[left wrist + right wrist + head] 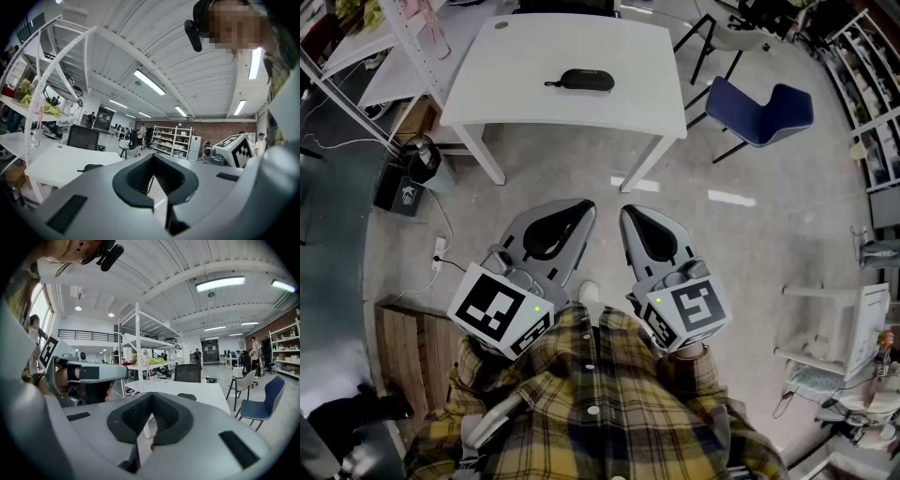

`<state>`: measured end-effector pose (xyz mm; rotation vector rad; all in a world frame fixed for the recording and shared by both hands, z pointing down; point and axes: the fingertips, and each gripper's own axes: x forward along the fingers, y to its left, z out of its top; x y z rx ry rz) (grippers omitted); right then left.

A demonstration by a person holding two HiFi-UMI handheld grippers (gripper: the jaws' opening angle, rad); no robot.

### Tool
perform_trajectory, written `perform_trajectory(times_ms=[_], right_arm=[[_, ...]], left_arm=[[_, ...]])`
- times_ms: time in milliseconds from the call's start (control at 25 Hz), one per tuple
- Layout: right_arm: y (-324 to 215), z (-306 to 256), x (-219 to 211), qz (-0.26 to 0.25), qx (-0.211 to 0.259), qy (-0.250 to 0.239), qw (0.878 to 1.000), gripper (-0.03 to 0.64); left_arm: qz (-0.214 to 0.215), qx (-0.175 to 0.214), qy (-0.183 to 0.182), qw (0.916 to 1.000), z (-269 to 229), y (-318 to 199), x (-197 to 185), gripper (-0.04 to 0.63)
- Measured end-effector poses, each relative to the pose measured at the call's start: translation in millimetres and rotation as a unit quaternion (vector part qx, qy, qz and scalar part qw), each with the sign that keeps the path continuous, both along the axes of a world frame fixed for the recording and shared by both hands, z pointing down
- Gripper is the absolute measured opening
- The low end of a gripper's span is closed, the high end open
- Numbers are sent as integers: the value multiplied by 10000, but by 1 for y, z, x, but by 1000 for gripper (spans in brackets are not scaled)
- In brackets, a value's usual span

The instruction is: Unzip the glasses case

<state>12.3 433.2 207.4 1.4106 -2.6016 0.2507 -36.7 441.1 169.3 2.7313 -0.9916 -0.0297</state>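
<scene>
— Two worries. First, the floor in front of the counter: is there room to walk?

— Mostly, I think. The counter's near edge faces us with bare floor before it. A blue chair stands off the counter's right corner. A power strip lies on the floor off its left leg, and a careless step there could snag.

— And the tools?

— The left tool and right tool hang side by side, well short of the counter. Each has its jaws pressed together on nothing.

— The glasses case?

— Zipped, I judge. It lies near the counter's middle, toward the far edge, with wide bare top around it. The second worry is that the case lies loose. Pulling the zip with one tool may drag it unless the other pins it.
</scene>
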Motion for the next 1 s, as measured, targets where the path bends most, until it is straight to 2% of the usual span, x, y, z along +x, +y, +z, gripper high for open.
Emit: perform_trajectory(times_ms=[600, 1000], right_arm=[[5, -1, 20, -248, 155, 51, 9996, -2], [6, 6, 38, -379, 65, -34, 9993, -2]], left_arm=[[-210, 116, -2, 9997, -2, 0, 26, 9], [-401, 29, -12, 9992, 4, 0, 41, 9]])
